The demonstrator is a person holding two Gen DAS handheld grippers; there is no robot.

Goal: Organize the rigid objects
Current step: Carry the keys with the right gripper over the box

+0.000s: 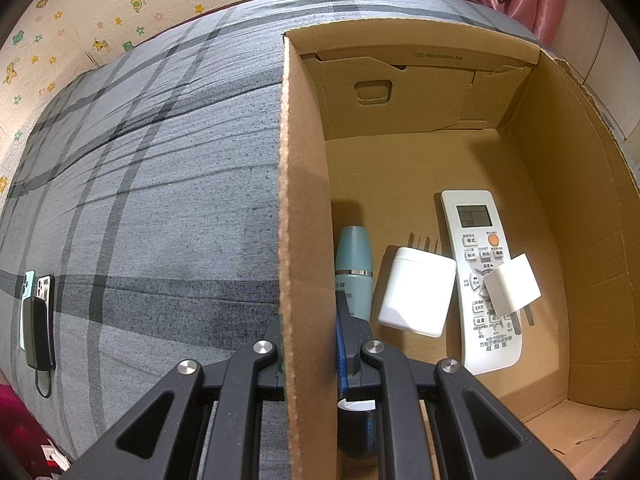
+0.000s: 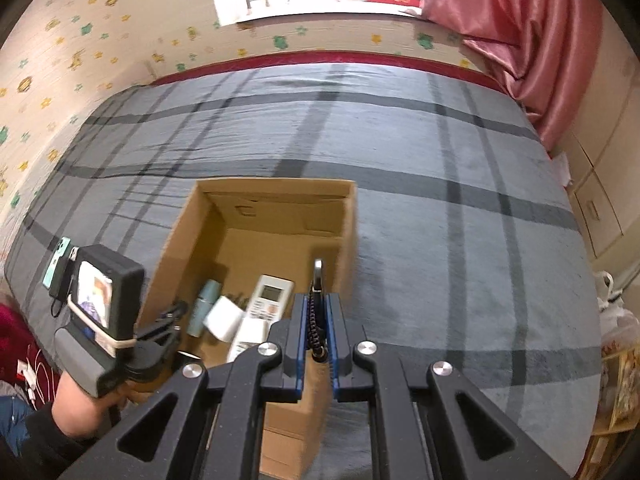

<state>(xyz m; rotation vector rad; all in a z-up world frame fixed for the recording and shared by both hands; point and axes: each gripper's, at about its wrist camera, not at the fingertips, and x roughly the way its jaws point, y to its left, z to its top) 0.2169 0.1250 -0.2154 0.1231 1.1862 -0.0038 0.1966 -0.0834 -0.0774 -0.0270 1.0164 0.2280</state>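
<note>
An open cardboard box [image 1: 304, 184] lies on a grey plaid bed. Inside lie a teal bottle [image 1: 354, 268], a white rectangular container [image 1: 416, 292], a white remote control [image 1: 482, 276] and a white plug adapter [image 1: 512, 286] resting on the remote. My left gripper [image 1: 310, 344] is shut on the box's left wall. In the right wrist view the box [image 2: 256, 216] sits below and left of my right gripper [image 2: 317, 320], which is shut on a black tool with a coiled spring and a metal tip [image 2: 318, 280], held above the box's right wall. The left gripper [image 2: 160, 328] shows there too.
Two phones and a black power bank [image 1: 38, 328] lie at the bed's left edge. A wall with star and frog stickers runs behind the bed. A pink curtain [image 2: 532, 40] hangs at the right. Cabinets and a bag [image 2: 616, 328] stand beyond the bed's right edge.
</note>
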